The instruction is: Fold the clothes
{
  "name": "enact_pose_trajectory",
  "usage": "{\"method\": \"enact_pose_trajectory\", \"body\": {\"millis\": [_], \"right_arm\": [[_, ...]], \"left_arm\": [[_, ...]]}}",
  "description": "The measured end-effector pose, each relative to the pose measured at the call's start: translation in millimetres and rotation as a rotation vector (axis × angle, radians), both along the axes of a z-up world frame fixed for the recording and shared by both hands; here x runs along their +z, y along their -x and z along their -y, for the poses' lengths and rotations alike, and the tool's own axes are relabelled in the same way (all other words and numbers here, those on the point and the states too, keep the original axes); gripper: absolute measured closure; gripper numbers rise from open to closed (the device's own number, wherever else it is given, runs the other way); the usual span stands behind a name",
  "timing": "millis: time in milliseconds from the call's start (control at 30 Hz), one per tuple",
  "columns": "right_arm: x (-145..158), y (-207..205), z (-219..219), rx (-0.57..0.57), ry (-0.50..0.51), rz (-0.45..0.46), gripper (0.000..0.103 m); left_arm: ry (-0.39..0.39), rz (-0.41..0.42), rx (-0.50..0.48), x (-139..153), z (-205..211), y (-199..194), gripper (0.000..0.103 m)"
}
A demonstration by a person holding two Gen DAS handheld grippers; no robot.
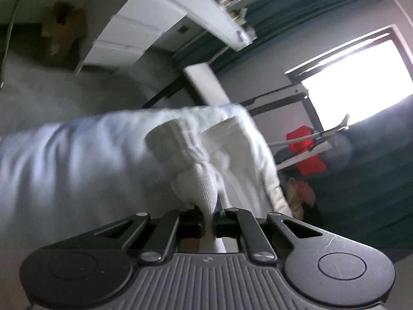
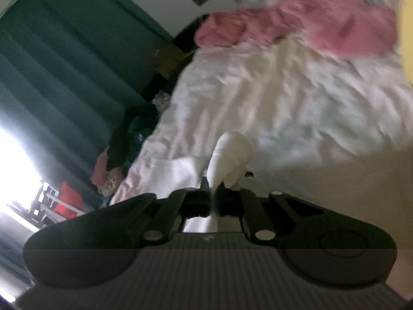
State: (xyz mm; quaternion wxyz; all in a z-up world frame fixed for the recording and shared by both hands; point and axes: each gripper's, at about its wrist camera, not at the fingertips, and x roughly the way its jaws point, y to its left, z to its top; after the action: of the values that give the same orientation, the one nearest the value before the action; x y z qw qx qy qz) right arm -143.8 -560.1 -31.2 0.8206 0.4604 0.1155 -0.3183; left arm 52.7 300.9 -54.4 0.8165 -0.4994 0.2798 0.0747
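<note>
In the left wrist view the left gripper pinches a bunched edge of the white garment, lifted and blurred, while in the right wrist view the right gripper pinches another edge of it above a surface with a pink cloth.

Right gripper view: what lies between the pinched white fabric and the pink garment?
Rumpled white cloth fills that stretch, from the right gripper up to the pink garment, seen in the right wrist view.

My left gripper pinches the white knitted garment; my right gripper pinches it too, the crumpled pink cloth behind.
</note>
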Motion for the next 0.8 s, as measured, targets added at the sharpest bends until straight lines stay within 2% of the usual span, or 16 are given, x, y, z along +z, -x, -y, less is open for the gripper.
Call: {"method": "enact_pose_trajectory", "body": {"millis": [200,300,400,500,600,700,767,800], "right_arm": [[40,-94,20,0.012,0.079,-0.036,0.096],[41,-156,25,0.008,0.117,-0.073,0.096],[25,-231,28,0.015,0.186,-0.148,0.096],[-8,-292,33,-0.007,0.191,-0.189,0.096],[-38,-346,37,0.009,0.233,-0.283,0.096],[-65,-380,40,0.025,0.284,-0.39,0.095],[-79,-387,41,0.028,0.286,-0.401,0.095],[-82,-388,39,0.031,0.299,-0.403,0.093]], "left_arm": [[-0.083,0.051,-0.007,42,22,-54,0.097],[-0.116,0.032,0.004,34,35,-94,0.096],[-0.148,0.004,0.017,20,49,-135,0.096],[-0.179,-0.024,0.03,6,63,-177,0.096],[-0.21,-0.052,0.043,-8,77,-218,0.095],[-0.241,-0.08,0.056,-22,92,-260,0.093],[-0.262,-0.098,0.065,-31,101,-288,0.088],[-0.264,-0.098,0.065,-34,102,-290,0.085]]}}
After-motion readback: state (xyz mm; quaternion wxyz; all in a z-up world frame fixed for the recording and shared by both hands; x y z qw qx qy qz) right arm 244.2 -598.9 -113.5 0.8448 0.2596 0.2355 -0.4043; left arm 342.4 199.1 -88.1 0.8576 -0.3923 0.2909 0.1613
